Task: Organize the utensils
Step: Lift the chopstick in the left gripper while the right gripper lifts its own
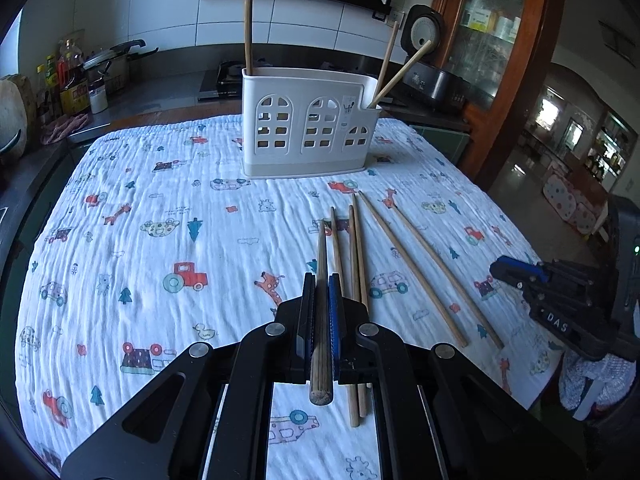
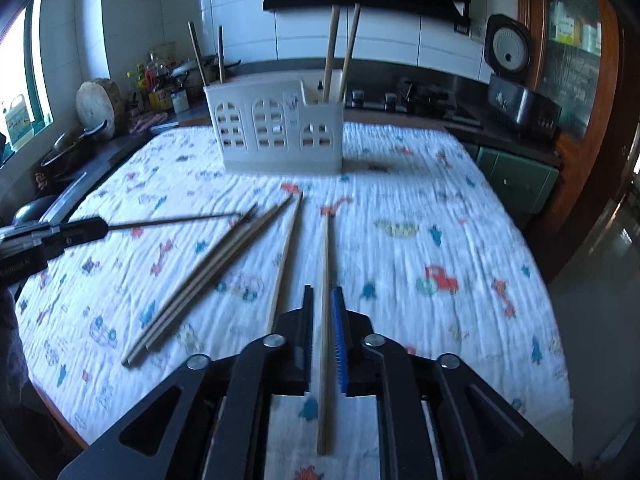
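- Left wrist view: your left gripper (image 1: 322, 286) is pinching one chopstick (image 1: 321, 320) between its pads, stick running lengthwise along the fingers, butt end poking back toward the camera, tip lifted over the cloth.
- Same view: five loose chopsticks (image 1: 404, 264) lie on the printed tablecloth (image 1: 160, 240) just right of your fingers, fanned out, tips pointing toward the holder.
- White utensil holder (image 1: 308, 128) with arched window cutouts stands upright at the table's far side; one chopstick (image 1: 248, 28) stands in its left end, two more lean in the low right compartment.
- Small sticker on the holder front, too small to read.
- Your right gripper (image 1: 520, 276) sits at the right edge, low over the cloth; its body reads "DAS".
- Oil bottle with a red label on the far-left counter, text unreadable.
- Right wrist view (blurry): your right gripper (image 2: 325, 300) has its pads narrowed around a single chopstick (image 2: 325, 320) lying on the cloth; a sliver of gap shows each side, so you can't tell if it's actually clamped.
- Four other chopsticks (image 2: 216, 272) lie left of it, fanned.
- Left gripper (image 2: 86, 229) comes in from the left holding its chopstick out level.
- Holder (image 2: 276, 132) sits centre-far, sticks at both ends.
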The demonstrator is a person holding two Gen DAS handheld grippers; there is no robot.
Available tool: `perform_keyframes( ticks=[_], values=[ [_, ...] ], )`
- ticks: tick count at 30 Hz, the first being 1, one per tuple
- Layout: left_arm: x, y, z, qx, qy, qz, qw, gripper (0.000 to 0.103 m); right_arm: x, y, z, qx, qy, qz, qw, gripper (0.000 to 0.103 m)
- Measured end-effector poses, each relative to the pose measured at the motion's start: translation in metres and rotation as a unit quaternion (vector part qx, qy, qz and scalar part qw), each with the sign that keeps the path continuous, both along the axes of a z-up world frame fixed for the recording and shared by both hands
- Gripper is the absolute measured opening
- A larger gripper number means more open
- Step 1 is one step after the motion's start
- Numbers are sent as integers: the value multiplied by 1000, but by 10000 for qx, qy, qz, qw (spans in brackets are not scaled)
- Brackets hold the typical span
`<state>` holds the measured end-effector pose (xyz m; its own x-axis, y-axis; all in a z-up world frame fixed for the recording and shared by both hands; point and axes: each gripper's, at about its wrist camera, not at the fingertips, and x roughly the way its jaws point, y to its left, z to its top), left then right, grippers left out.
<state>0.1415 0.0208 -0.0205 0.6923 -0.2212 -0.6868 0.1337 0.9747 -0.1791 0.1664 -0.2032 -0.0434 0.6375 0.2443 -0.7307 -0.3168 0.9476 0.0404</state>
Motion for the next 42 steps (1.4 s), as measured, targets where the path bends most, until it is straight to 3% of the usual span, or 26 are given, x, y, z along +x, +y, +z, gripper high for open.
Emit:
perform_keyframes(
  ticks=[10, 18, 21, 26, 34, 42],
  values=[
    [0, 1, 1, -4, -20, 8, 10000, 5, -10, -5, -45, 38, 572, -73, 9983, 16],
    [0, 0, 1, 2, -25, 1, 10000, 5, -12, -2, -49, -95, 549, -70, 9984, 15],
    [0, 0, 1, 3, -30, -2, 10000, 5, -10, -4, -47, -95, 565, -86, 9983, 7],
    [0, 1, 2, -7, -42, 13, 10000, 5, -14, -5, -35, -141, 394, -31, 9991, 7],
    [0, 2, 5, -17, -68, 23, 10000, 5, -9, -1, 15, -149, -335, 108, 9993, 7],
    [5, 5, 6, -84, -52, 35, 9999, 5, 11, 6, 41, 36, -775, 168, 9968, 7]
  ],
)
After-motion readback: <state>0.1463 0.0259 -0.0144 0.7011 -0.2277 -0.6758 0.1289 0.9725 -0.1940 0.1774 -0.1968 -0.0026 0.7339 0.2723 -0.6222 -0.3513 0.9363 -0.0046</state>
